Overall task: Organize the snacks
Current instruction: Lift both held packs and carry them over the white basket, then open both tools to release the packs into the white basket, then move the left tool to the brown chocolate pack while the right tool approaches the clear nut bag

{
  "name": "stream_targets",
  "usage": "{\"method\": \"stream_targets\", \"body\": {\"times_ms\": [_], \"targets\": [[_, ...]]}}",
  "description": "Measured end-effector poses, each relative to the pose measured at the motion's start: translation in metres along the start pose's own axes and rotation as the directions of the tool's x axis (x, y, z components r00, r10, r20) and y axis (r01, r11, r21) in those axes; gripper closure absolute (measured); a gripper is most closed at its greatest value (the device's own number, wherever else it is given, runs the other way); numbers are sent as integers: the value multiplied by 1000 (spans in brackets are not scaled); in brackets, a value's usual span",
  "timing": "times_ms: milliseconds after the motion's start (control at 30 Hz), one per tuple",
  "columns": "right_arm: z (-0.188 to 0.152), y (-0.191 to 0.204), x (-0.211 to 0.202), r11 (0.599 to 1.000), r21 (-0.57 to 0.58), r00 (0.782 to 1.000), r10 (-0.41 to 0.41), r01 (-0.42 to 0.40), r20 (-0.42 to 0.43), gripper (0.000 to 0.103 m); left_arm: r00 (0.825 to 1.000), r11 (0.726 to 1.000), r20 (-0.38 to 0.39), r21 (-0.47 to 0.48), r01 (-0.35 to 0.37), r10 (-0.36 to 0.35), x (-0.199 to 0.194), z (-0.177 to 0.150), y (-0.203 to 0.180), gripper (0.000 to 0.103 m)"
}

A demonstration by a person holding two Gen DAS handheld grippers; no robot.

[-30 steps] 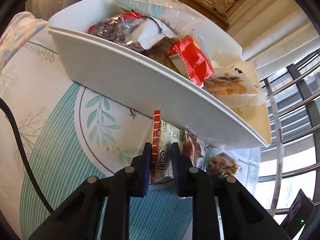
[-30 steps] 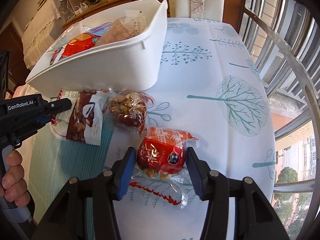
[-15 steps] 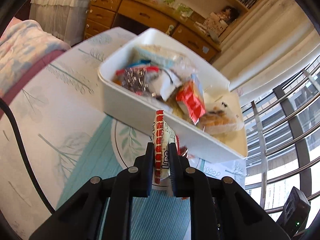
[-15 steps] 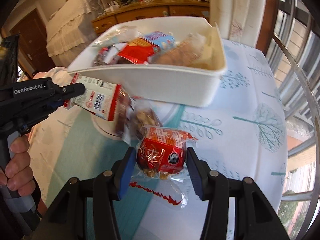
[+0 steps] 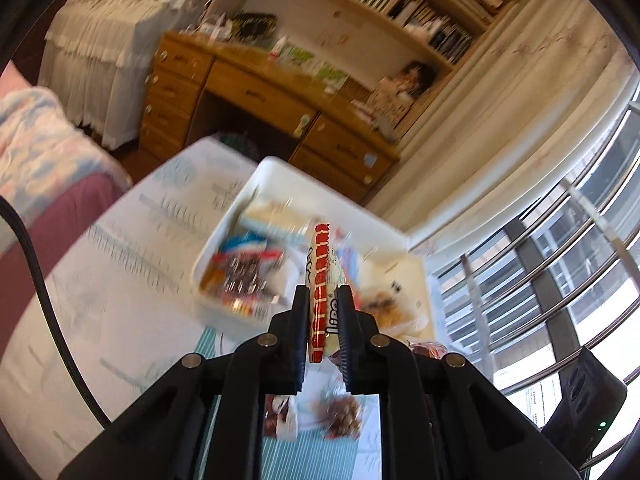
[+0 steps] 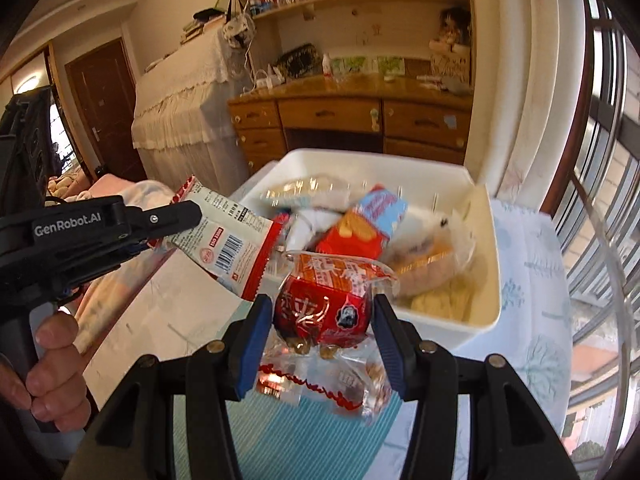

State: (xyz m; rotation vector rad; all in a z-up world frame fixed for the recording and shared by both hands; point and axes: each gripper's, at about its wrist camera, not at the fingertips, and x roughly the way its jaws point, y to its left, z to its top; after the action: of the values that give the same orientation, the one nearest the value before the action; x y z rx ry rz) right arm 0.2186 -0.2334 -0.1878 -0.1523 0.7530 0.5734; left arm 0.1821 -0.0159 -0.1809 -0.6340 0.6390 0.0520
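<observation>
The left gripper point(image 5: 323, 320) pinches a thin, crinkly white-and-red snack packet point(image 5: 320, 280) and the right gripper point(image 6: 323, 320) squeezes a soft, puffy red snack bag point(image 6: 328, 304), both light, above the white plastic bin point(image 6: 486, 280).

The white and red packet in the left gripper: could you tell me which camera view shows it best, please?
The right wrist view: the white and red packet shows its flat printed side with barcode, pinched by the left gripper. The left wrist view shows only its thin red-striped edge.
</observation>
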Motion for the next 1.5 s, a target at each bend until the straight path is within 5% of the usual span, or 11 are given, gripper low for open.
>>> {"method": "stream_targets", "body": {"times_ms": [267, 567, 733, 1133, 1500], "targets": [[23, -4, 7, 993, -29, 991, -115, 117, 75, 51, 997, 995, 31, 77, 64, -67, 20, 40, -16, 92], [29, -24, 29, 981, 44, 981, -191, 189, 40, 48, 993, 988, -65, 109, 107, -100, 71, 53, -17, 91], [25, -36, 44, 970, 108, 976, -220, 219, -8, 33, 991, 991, -119, 118, 66, -52, 91, 49, -14, 42], [9, -63, 39, 944, 301, 991, -119, 132, -62, 31, 984, 988, -173, 155, -6, 33, 88, 35, -11, 22], [-10, -67, 32, 934, 355, 992, -1, 46, -125, 31, 968, 976, -212, 198, -92, 134, 63, -9, -12, 17]]}}
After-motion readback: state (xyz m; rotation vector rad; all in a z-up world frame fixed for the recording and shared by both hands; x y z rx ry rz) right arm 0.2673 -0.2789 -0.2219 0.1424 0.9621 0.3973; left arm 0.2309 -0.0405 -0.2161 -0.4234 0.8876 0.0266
